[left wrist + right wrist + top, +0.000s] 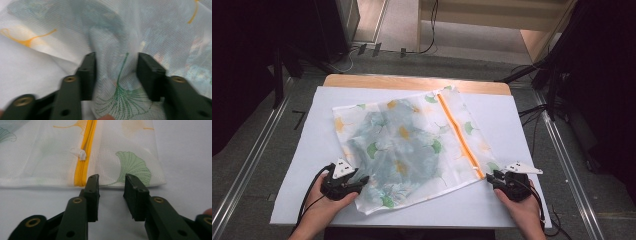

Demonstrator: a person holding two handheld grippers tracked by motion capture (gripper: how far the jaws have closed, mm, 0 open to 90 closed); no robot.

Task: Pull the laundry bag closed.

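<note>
A white mesh laundry bag (pixel 412 145) printed with green and orange leaves lies flat on the white table cover, with bluish cloth showing through it. An orange zipper (pixel 457 132) runs along its right side. My left gripper (pixel 362 180) rests on the bag's near left corner. In the left gripper view its jaws (pixel 116 58) stand apart with a ridge of mesh (pixel 117 82) gathered between them. My right gripper (pixel 489 177) is at the bag's near right corner. Its jaws (pixel 111 180) are open just short of the bag's edge (pixel 130 162), right of the zipper (pixel 85 152) and its white pull (pixel 80 153).
The white cover (pixel 512 120) lies over a wooden table whose far edge (pixel 412 81) shows. Bare cover surrounds the bag on all sides. Dark stands and cables (pixel 542 75) sit on the floor beyond the table; metal rails (pixel 247 165) run along both sides.
</note>
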